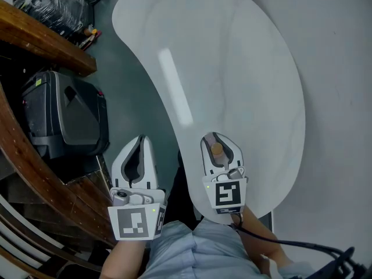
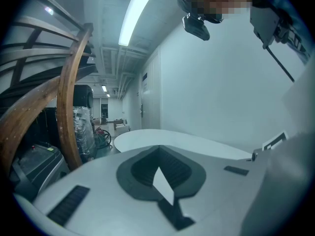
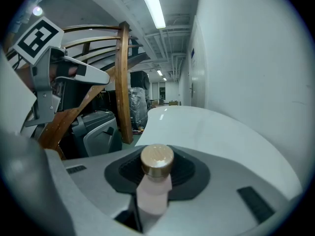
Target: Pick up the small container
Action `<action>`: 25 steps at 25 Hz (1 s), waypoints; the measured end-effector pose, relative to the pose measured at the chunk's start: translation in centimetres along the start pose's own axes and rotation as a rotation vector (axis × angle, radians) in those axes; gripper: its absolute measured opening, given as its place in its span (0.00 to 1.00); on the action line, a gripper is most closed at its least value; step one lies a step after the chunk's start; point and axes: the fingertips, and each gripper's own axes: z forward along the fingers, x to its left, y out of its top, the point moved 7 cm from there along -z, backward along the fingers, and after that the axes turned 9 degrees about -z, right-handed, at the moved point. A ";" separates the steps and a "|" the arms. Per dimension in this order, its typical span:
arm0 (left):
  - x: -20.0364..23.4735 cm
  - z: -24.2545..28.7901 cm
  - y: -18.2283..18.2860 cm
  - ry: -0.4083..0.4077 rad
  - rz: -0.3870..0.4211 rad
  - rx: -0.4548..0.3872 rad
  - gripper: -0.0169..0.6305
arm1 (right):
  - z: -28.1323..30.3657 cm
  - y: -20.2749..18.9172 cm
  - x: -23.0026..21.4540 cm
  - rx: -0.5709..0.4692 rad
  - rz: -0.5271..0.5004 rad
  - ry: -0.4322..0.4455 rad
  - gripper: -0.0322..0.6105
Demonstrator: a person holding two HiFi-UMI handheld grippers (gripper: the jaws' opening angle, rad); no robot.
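Jaws of right gripper (image 1: 220, 147): clamp small container (image 3: 155, 181) by its pale pink body, round gold cap up between the pads. Holds it at near end of white curved table (image 1: 232, 68). Left gripper (image 1: 137, 156): pinched nearly together, empty, beside table edge over dark floor (image 1: 131, 86).

L gripper (image 1: 140, 142) jaws together, R gripper (image 1: 215, 139) jaws clamped, side by side
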 end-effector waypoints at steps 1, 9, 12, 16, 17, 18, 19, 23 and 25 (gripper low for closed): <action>0.0 0.0 0.0 0.000 0.000 -0.002 0.02 | 0.0 0.0 0.0 -0.003 0.004 0.002 0.21; -0.4 0.0 0.7 -0.007 0.009 -0.021 0.02 | -0.3 1.8 -1.0 -0.104 -0.038 -0.008 0.21; -0.8 0.0 1.2 -0.013 0.012 -0.036 0.02 | -0.7 2.6 -1.5 -0.132 -0.043 -0.019 0.21; -1.5 -0.3 1.9 -0.025 0.017 -0.062 0.02 | -1.7 3.6 -2.0 -0.160 -0.038 -0.030 0.21; -1.7 -0.4 2.1 -0.027 0.019 -0.069 0.02 | -2.0 4.0 -2.2 -0.168 -0.033 -0.031 0.21; -1.9 -0.4 2.2 -0.030 0.021 -0.076 0.02 | -2.3 4.3 -2.3 -0.171 -0.024 -0.031 0.21; -2.2 -0.5 2.2 -0.032 0.021 -0.082 0.02 | -2.6 4.5 -2.5 -0.165 -0.009 -0.030 0.21; -3.4 -0.7 2.8 -0.033 -0.030 -0.098 0.02 | -3.9 6.6 -3.3 -0.227 -0.020 -0.035 0.21; -4.1 -1.0 3.3 -0.037 -0.065 -0.109 0.02 | -4.7 8.1 -3.7 -0.236 -0.003 -0.034 0.21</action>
